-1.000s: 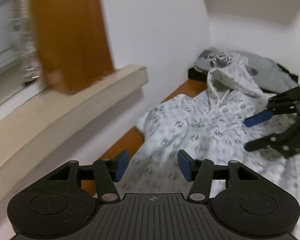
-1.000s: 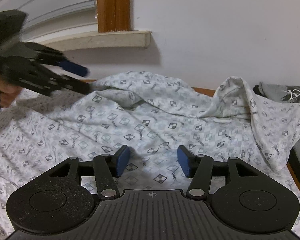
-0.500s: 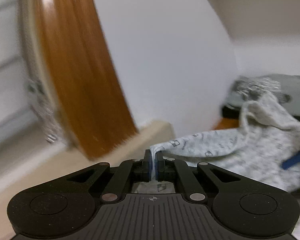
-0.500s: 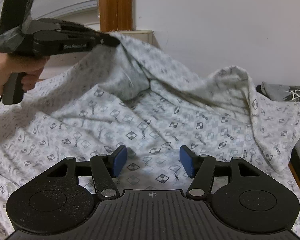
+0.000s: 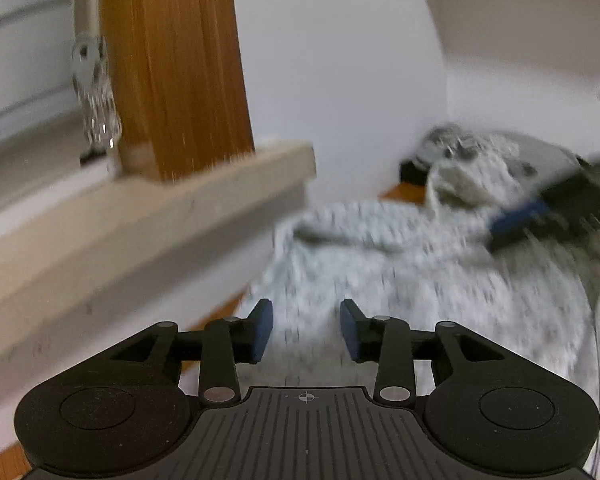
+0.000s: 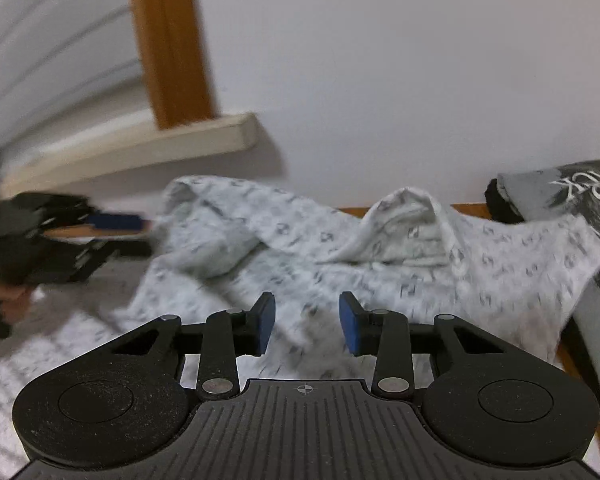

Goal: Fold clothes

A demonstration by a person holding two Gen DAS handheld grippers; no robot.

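Note:
A white hooded garment (image 6: 400,280) with a small grey print lies spread on the surface, its hood (image 6: 408,228) bunched near the wall. In the left wrist view the garment (image 5: 420,280) is blurred. My left gripper (image 5: 306,330) hovers over its near edge with jaws opening and nothing between the pads. From the right wrist view that left gripper (image 6: 136,236) sits at the garment's left side, apart from the cloth. My right gripper (image 6: 307,322) is above the garment's middle, jaws closing, pads not touching cloth. It also shows blurred as the right gripper (image 5: 516,224).
A pale window sill (image 5: 160,220) and a wooden frame post (image 5: 172,72) stand close on the left, against a white wall. A grey printed shirt (image 6: 572,192) lies at the far right on something black. A hand (image 6: 4,300) holds the left gripper's handle.
Half a second ago my left gripper was shut on the garment's edge and held it up. It has let go, and the cloth has dropped in a fold. The right jaws have narrowed slightly.

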